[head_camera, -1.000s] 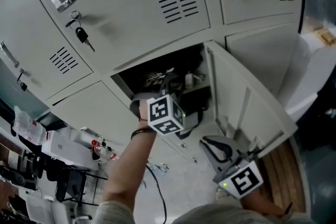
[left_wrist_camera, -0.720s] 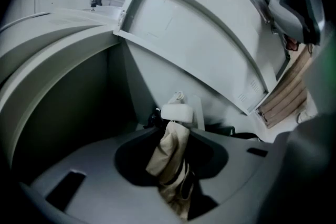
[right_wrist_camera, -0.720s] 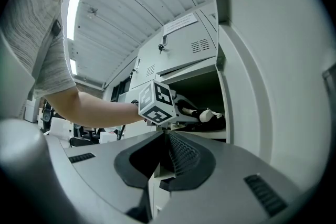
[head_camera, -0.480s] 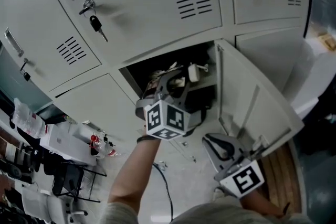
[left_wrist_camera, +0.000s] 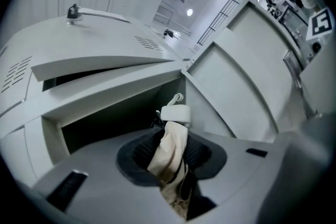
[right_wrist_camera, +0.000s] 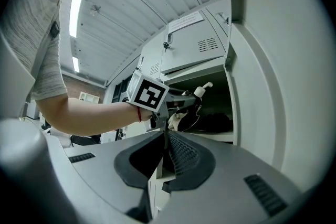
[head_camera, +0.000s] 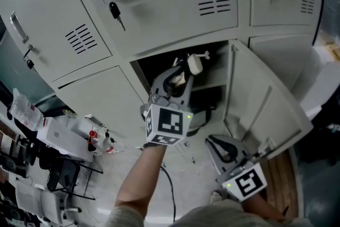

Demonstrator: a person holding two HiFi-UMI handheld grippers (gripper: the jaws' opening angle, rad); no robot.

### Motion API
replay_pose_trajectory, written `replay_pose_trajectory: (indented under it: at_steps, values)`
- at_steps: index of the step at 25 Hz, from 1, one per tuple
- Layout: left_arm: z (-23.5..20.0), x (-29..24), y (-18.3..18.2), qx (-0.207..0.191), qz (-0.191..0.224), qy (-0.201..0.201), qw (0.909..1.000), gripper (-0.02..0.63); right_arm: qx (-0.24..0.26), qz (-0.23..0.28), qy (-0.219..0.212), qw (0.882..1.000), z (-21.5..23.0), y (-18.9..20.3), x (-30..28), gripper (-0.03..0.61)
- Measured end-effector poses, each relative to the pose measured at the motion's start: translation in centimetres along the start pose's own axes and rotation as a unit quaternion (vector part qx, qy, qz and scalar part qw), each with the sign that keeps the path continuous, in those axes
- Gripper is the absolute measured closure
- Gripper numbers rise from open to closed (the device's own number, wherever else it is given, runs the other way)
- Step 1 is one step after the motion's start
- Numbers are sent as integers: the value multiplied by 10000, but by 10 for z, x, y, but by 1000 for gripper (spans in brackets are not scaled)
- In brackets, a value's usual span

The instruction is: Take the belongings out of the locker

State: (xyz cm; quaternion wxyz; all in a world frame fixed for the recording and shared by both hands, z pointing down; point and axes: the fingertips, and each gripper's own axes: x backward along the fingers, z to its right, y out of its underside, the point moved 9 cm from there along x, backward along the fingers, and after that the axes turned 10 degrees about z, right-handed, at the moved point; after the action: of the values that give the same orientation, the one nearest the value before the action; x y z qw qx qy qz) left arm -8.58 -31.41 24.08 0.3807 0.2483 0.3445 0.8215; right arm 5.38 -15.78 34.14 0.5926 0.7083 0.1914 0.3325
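A bank of grey lockers [head_camera: 159, 2] is shown from above, with one lower compartment [head_camera: 154, 64] open and its door [head_camera: 260, 103] swung out to the right. The left claw [head_camera: 178, 74] is held at the mouth of this compartment, and in the left gripper view its jaws are seen clamped on a beige cloth item [left_wrist_camera: 173, 136] topped by a white piece [left_wrist_camera: 176, 113]. Whether that piece is a pump-top bottle or some other fitting cannot be determined. The held item is positioned at the front edge of the opening, so it is judged to be about halfway out and not yet set down anywhere. The right claw [head_camera: 226, 149] is held low, beside the outer face of the door, with its jaws closed together on nothing. Dark belongings [right_wrist_camera: 215, 123] are visible on the shelf inside the compartment. The task is therefore judged to be at an early stage: one item is in hand, and the dark items are left to be removed.
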Motion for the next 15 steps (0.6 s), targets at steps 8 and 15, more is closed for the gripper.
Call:
replay_pose_trajectory:
  at_steps: [8,15]
  values:
    - [-13,21,-14,639,411,-515,9958,520,19,-110,-4,9999,0,2,-2,574]
    - [-5,24,-1,1012,411,-604,9922,546,-486,-707,-316,9958,17,39,-31,454]
